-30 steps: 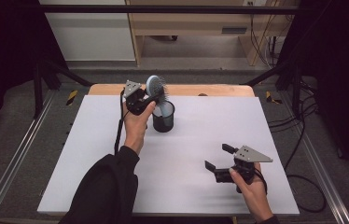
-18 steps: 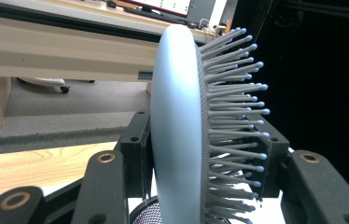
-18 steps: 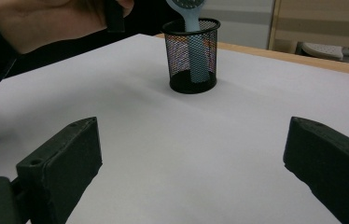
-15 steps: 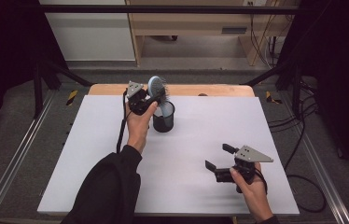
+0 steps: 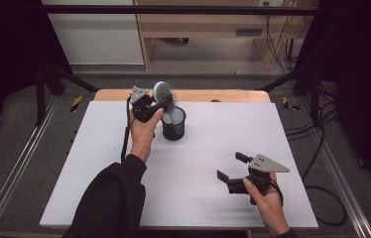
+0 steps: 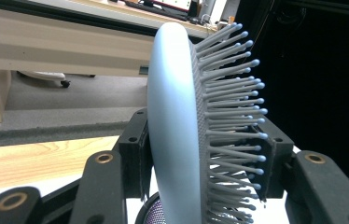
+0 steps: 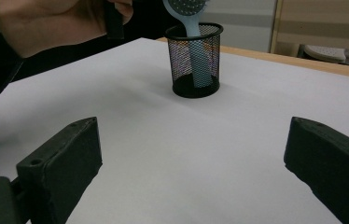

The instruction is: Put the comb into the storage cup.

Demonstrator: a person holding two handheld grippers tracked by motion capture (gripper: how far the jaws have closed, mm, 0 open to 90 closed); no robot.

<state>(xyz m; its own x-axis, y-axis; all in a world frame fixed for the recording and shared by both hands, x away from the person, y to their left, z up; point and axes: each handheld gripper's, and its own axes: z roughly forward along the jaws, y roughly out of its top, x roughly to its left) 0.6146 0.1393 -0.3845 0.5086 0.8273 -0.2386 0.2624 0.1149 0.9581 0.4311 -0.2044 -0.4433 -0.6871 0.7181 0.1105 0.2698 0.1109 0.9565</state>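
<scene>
High view: white table (image 5: 99, 163); grey floor (image 5: 20, 124).

Pale blue hairbrush (image 5: 163, 96): head between left gripper (image 5: 150, 104) jaws, bristles facing right jaw, handle down in black mesh cup (image 5: 173, 125) just below gripper.

Lab or test-rig setup, not a home. White tabletop (image 5: 124, 163) sits inside a metal rail frame (image 5: 20, 168), black curtains (image 5: 5, 74) down both sides, grey carpet floor (image 5: 213, 62). Loose cables (image 5: 322, 144) trail off the right edge. Behind the far edge: light-wood office desk (image 5: 213, 25), white cabinet (image 5: 94, 34), chair castor (image 6: 63, 83).
</scene>
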